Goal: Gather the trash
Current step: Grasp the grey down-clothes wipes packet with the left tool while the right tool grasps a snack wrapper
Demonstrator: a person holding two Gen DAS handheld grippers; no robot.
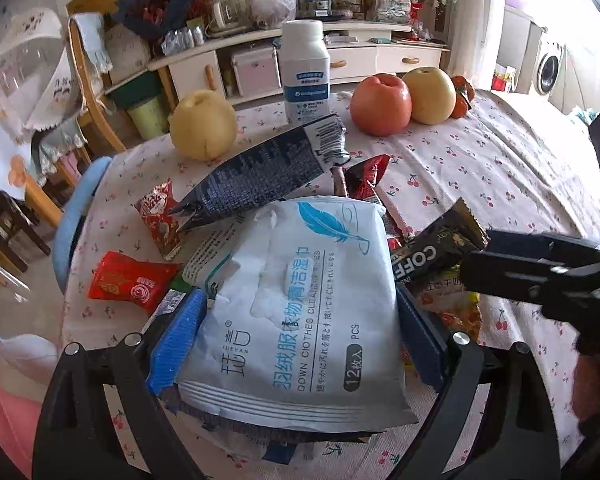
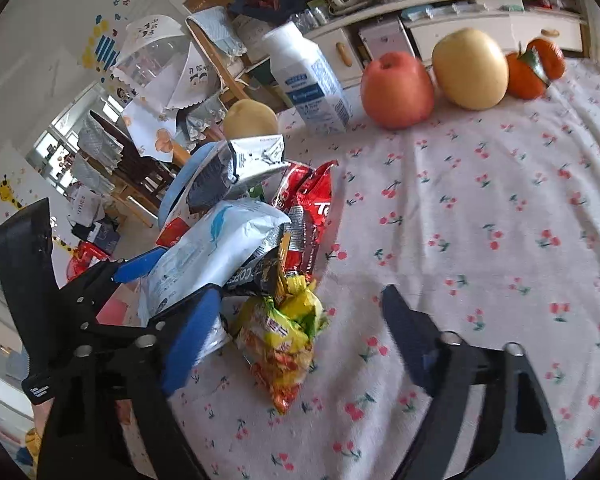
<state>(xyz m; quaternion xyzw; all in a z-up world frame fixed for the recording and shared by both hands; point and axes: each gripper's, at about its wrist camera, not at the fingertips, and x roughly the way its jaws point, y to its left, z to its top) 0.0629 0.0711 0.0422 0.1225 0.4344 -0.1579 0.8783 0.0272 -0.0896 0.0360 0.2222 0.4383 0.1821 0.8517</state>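
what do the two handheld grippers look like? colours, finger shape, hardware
Both match: the left gripper and right gripper have black plastic linkage arms with silver round bolts at the pivots, ending in flat rectangular blue pads. The left gripper's black body carries small white lettering, unreadable. No cables or sleeves visible.

Wipes pack [image 1: 300, 304] atop heaped wrappers [image 2: 296, 216] on the tablecloth [image 2: 500, 220]. Behind: bottle [image 1: 305, 70], with 1 pear [image 1: 203, 125] left, apple [image 1: 381, 104] right.

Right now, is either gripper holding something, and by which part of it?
The left gripper holds the white wet-wipes pack by its two long side edges. The right gripper is open around the yellow snack wrapper, holding nothing.
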